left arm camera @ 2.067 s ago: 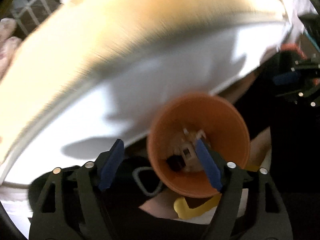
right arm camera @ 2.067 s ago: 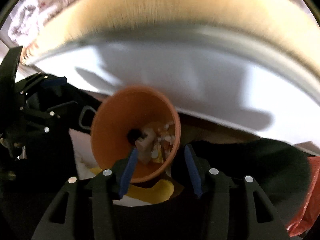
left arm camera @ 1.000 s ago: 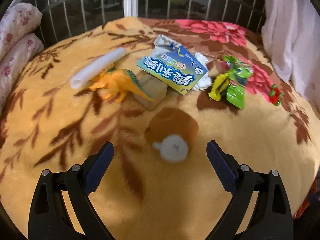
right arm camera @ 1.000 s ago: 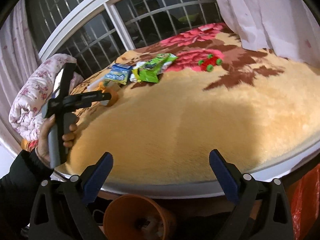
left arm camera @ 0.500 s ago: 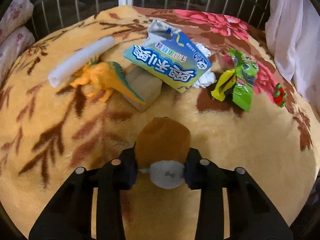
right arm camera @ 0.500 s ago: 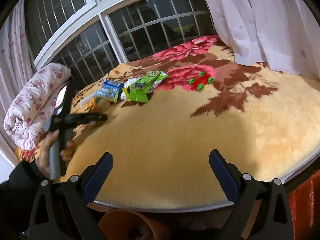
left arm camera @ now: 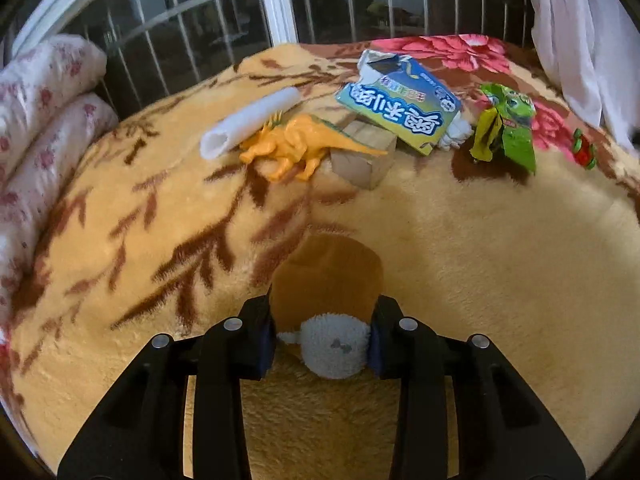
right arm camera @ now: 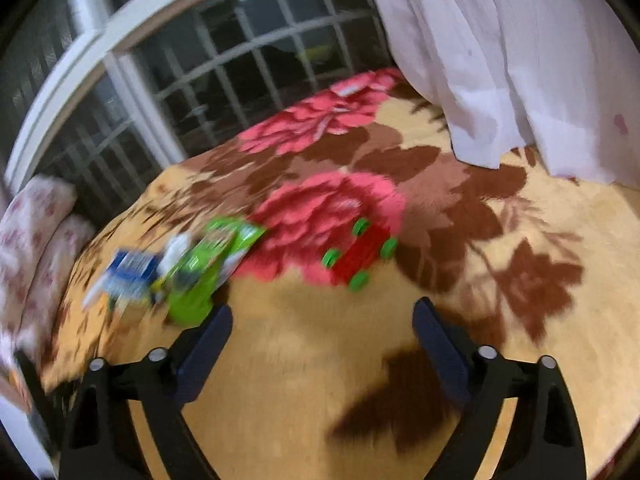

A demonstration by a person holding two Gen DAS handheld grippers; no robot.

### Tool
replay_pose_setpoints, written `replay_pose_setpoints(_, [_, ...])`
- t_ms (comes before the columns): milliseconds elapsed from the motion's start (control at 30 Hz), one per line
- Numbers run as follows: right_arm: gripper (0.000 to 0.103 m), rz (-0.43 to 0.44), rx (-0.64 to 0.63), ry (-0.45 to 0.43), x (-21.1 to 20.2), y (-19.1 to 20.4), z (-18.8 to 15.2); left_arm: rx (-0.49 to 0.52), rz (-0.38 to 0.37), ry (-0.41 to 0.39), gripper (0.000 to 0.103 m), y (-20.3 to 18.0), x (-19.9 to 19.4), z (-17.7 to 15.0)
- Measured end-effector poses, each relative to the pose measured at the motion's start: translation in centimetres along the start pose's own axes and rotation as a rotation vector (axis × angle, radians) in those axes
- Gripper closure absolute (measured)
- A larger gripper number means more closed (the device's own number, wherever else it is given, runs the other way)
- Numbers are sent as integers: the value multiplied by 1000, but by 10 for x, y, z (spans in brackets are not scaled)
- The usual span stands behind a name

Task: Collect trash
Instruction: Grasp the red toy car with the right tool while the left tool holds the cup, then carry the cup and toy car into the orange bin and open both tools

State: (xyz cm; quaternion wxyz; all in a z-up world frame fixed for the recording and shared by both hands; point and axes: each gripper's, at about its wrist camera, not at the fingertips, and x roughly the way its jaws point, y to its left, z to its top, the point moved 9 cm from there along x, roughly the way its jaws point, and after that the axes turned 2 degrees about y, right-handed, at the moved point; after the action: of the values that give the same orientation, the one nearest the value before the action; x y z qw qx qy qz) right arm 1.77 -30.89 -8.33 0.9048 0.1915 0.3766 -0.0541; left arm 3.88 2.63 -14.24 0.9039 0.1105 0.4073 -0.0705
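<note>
Left gripper [left arm camera: 322, 338]: I squeezed the brown plush toy [left arm camera: 326, 280] tight.
Right gripper [right arm camera: 322, 332]: I kept it wide apart, holding nothing, above the blanket [right arm camera: 304, 360].

Home bedroom: floral blanket [left arm camera: 500, 248], rolled quilt [left arm camera: 36, 128], curtain [right arm camera: 500, 60].

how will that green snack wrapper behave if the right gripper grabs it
The green snack wrapper looks crumpled and thin, so it's probably light and floppy, likely collapsing between the jaws. Its glossy film may slip. The right gripper is open, well short of it.
</note>
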Motion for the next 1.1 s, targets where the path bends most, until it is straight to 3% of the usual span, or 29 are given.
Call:
replay_pose_setpoints(67, [28,3,101,35,22,-7,14,14,11,-7,69,-1,0,-1])
replay_pose_setpoints(200, [38,17,342,121,64,-22,29,-36,-52,3,68,5,2,-2])
replay_pose_setpoints(400, [57,-60,472,192,102,-31,25,-75,-103,1,68,6,4,-1])
replay_pose_setpoints(500, [64,-148,446,174,110,-31,25,-78,-113,1,68,5,5,-1])
replay_pose_setpoints(700, [66,-225,357,94,103,-23,21,-92,-137,5,68,7,7,0])
replay_pose_setpoints(767, [84,-176,326,58,93,-13,18,-94,-139,4,68,7,7,0])
replay_pose_setpoints(867, [85,-69,255,40,72,13,6,-94,-139,4,68,7,7,0])
replay_pose_setpoints(1100, [84,54,33,-16,21,74,-18,-92,-132,2,68,7,5,-2])
